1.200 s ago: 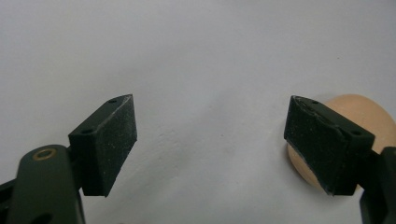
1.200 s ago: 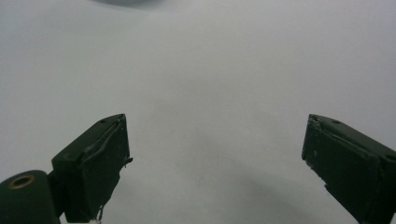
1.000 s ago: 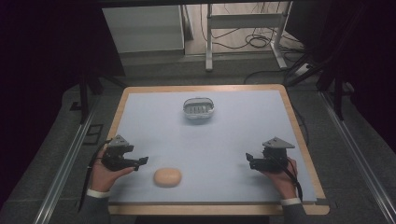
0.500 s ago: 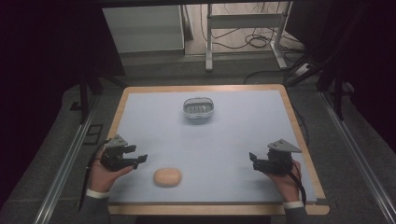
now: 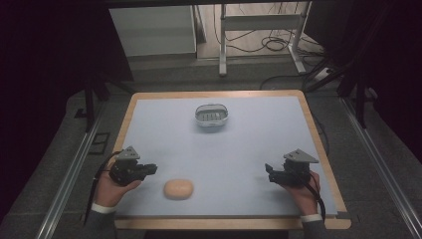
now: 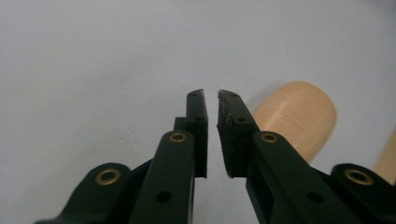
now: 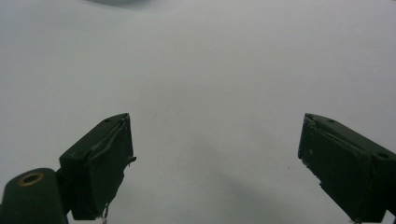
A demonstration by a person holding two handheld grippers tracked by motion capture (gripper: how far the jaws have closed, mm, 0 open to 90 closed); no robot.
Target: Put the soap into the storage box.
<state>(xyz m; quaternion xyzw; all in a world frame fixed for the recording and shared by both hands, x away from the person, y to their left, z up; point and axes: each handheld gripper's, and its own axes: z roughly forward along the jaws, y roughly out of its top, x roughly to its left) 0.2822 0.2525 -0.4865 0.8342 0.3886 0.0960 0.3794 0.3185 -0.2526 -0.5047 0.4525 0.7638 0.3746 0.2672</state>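
Low on the pale blue table point(image 5: 239, 149), the left gripper point(image 5: 151, 169) has just closed its jaws on nothing, beside a tan oval bread roll point(image 5: 178, 189). Well apart, the right gripper point(image 5: 268, 172) stands open, empty.

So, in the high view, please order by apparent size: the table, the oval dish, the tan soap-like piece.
1. table, by far the largest.
2. oval dish.
3. tan piece, a little smaller than the dish; it lies nearer the camera, so this gap is uncertain.
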